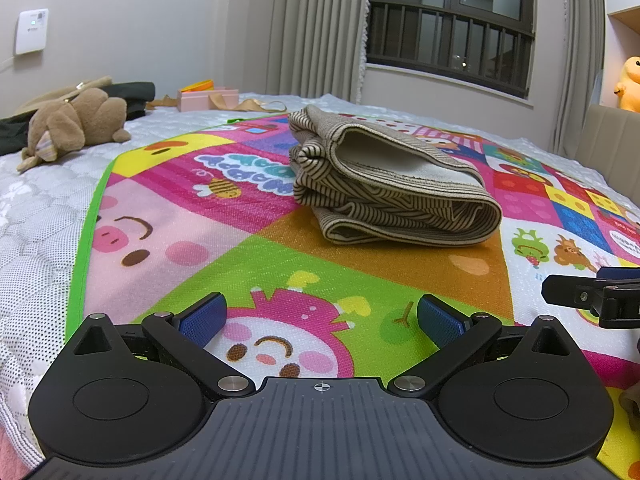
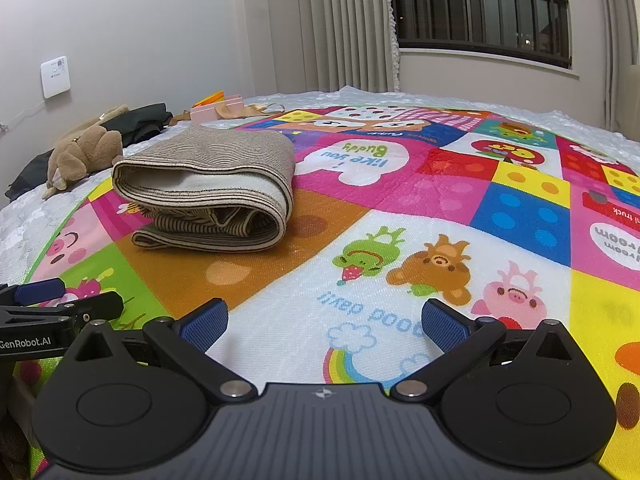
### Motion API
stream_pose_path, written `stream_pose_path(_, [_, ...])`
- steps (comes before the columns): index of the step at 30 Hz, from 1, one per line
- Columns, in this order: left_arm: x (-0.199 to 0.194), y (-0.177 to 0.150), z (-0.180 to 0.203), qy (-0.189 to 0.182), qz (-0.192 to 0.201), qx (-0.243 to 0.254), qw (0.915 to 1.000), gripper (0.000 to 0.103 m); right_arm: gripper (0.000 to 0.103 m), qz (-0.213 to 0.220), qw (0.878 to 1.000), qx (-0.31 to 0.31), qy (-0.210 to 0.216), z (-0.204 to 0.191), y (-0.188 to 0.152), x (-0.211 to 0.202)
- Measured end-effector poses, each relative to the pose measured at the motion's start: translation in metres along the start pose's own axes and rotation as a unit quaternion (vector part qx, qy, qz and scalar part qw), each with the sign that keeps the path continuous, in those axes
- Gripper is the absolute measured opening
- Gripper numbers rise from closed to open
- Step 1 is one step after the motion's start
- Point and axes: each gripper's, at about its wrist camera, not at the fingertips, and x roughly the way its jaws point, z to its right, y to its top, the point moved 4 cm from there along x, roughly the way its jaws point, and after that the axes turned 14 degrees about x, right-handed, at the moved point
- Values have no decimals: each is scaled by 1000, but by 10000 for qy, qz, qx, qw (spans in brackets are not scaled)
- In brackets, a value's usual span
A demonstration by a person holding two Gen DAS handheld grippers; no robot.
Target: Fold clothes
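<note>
A beige garment with thin dark stripes (image 1: 384, 188) lies folded in a thick stack on the colourful cartoon play mat (image 1: 192, 216). It also shows in the right wrist view (image 2: 208, 188), left of centre. My left gripper (image 1: 322, 318) is open and empty, low over the mat, short of the stack. My right gripper (image 2: 324, 322) is open and empty, low over the mat (image 2: 440, 208), to the right of the stack. Each gripper's tip shows at the edge of the other's view, the right gripper's (image 1: 592, 294) and the left gripper's (image 2: 60, 306).
The mat lies on a white quilted bed (image 1: 36, 216). A brown plush toy (image 1: 76, 120) and dark clothing (image 1: 132, 94) lie at the far left, with a pink box (image 1: 208, 98) behind. Curtains and a window stand beyond. A beige headboard (image 1: 612, 140) is at the right.
</note>
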Motion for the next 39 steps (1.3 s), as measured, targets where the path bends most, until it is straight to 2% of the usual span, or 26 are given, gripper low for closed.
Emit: stream_pose_path(39, [0, 0, 1, 16, -50, 33, 10000, 103, 103, -22, 10000, 39, 12, 1, 1, 1])
